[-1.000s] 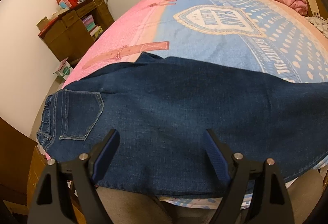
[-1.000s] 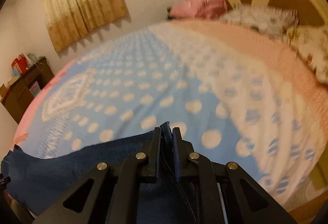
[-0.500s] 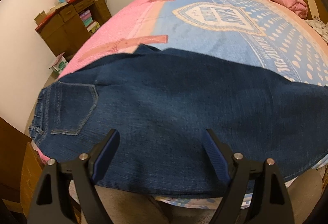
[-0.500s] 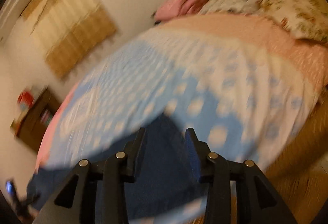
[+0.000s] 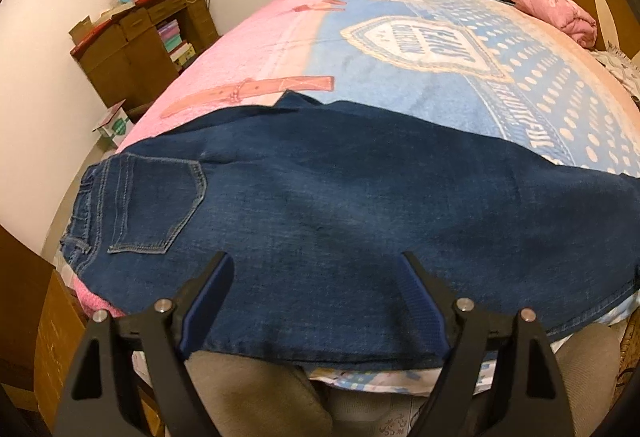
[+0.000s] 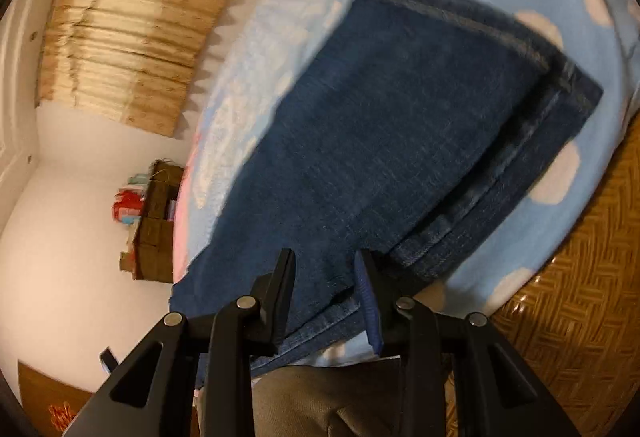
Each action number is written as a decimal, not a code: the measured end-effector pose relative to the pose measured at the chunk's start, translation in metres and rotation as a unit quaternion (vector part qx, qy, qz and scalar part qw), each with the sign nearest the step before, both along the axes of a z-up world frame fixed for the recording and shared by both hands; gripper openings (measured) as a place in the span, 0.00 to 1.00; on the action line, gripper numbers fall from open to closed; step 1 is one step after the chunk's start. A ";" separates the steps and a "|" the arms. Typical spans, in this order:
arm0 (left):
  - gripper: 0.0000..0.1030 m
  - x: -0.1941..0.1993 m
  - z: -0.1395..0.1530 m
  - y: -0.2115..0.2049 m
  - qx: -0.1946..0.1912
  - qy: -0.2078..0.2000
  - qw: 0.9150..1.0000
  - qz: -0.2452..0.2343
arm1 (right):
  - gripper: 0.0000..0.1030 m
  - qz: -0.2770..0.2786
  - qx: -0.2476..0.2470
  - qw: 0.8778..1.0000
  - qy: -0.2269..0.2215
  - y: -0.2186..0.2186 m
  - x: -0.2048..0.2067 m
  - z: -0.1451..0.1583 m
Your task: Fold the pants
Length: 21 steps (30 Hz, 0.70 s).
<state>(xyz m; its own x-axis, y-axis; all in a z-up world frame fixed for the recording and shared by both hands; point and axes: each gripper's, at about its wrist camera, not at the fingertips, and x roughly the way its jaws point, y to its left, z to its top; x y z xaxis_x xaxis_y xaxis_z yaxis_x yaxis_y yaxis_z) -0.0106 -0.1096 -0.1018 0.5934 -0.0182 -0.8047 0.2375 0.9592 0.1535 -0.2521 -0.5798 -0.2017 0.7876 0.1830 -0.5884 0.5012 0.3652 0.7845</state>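
Dark blue jeans [image 5: 320, 205] lie folded lengthwise across the near edge of the bed [image 5: 400, 85], with the waist and back pocket [image 5: 156, 205] at the left. My left gripper [image 5: 316, 277] hovers open and wide over the near edge of the jeans, with nothing pressed between its pads. In the right wrist view, the leg end of the jeans [image 6: 380, 141] lies flat with its stacked hems [image 6: 520, 49] at the far side. My right gripper [image 6: 326, 269] stands over the near denim edge. Its jaws are partly apart and closing, and the pads are clear of the cloth.
A brown wooden cabinet [image 5: 140, 49] with clutter stands at the far left wall. A pink bundle [image 5: 556, 9] lies near the headboard. The person's trouser legs [image 5: 256, 389] are against the bed's front edge. A woven mat [image 6: 580, 277] covers the floor to the right.
My right gripper let go of the jeans' hem, opened, rolled and dropped back toward the near edge of the leg end. The left gripper stayed open and almost still.
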 end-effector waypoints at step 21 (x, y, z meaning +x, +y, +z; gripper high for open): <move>0.83 -0.020 -0.010 -0.008 0.011 0.014 0.999 -0.029 | 0.22 -0.111 -0.017 0.991 0.070 0.014 -0.021 0.006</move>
